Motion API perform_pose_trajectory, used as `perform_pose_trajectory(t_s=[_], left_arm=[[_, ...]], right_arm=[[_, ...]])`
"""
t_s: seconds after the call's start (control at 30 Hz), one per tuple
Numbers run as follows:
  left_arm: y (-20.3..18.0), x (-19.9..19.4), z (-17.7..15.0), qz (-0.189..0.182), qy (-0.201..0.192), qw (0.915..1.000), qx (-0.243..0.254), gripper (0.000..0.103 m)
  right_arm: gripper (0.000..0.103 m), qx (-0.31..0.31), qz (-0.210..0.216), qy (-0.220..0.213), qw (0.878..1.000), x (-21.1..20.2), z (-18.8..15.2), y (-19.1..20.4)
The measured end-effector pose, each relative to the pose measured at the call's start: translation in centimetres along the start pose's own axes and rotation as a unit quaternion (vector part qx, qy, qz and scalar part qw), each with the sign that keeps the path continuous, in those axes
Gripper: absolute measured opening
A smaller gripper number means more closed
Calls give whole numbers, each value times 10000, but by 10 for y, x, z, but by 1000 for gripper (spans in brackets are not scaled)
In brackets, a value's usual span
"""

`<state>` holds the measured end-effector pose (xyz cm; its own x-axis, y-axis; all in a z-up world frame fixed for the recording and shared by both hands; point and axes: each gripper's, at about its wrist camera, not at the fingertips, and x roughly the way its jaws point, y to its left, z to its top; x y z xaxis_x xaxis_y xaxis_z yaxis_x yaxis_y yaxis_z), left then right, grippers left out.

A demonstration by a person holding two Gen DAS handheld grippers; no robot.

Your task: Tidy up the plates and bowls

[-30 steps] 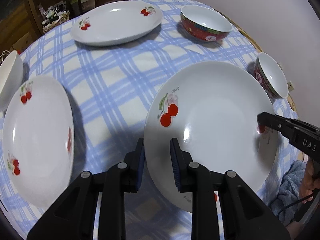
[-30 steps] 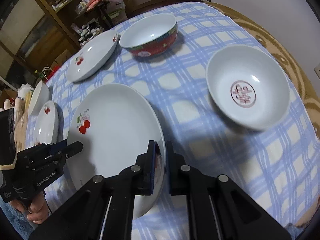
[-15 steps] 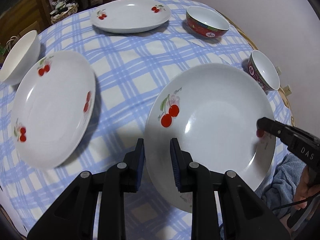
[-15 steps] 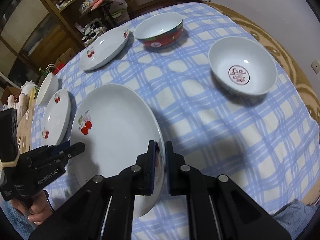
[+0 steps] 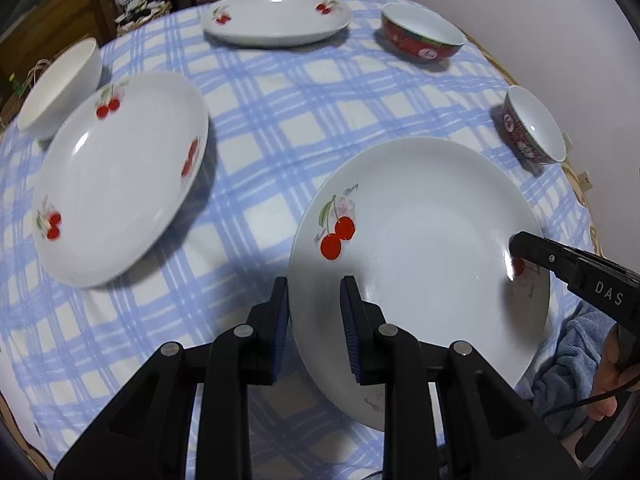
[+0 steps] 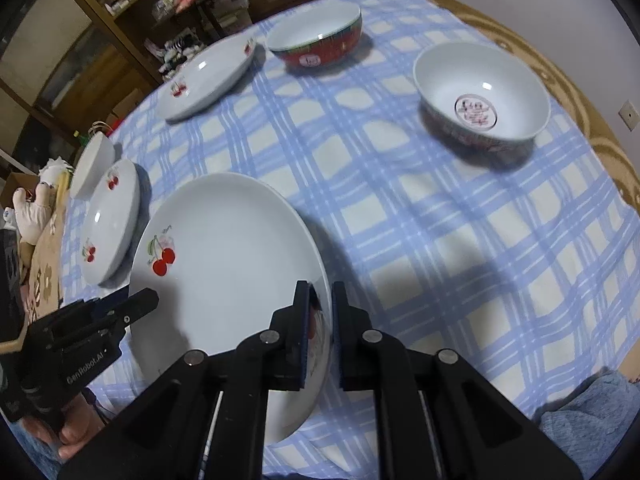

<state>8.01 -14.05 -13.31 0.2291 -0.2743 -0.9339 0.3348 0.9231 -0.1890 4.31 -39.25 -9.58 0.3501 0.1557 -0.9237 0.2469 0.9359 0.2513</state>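
The large cherry plate (image 5: 420, 240) hides its own underside, its rim pinched by steeply down-pointed left gripper (image 5: 314, 312) and right gripper (image 6: 320, 320)

**Two wrist views, one shared plate**

Each camera rides behind its gripper, tilted steeply down across the checked surface (image 5: 280, 128) from its near edge. Both sit close over the same large plate (image 5: 420, 240) (image 6: 228, 260), from opposite rims.
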Motion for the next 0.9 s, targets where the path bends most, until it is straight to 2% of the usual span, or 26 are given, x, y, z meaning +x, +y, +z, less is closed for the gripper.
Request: perform_pose_trajectory(t_s=[0.1, 0.27, 0.57, 0.7, 0.9], left_arm=[[1, 9, -4, -5, 82, 10000, 2, 24], [-2, 12, -5, 51, 26, 9999, 113, 24], [12, 11, -3, -266, -165, 9995, -106, 24], [12, 9, 1, -174, -216, 9996, -57, 24], [14, 11, 5, -180, -54, 9998, -59, 24]], right_arm=[[11, -2, -76, 79, 9999, 7, -1, 0], [10, 209, 84, 165, 9996, 10, 3, -5], [11, -27, -86, 43, 10000, 10, 7, 4], [11, -44, -76, 45, 10000, 12, 9, 6], [11, -69, -171, 138, 9997, 16, 9, 9]])
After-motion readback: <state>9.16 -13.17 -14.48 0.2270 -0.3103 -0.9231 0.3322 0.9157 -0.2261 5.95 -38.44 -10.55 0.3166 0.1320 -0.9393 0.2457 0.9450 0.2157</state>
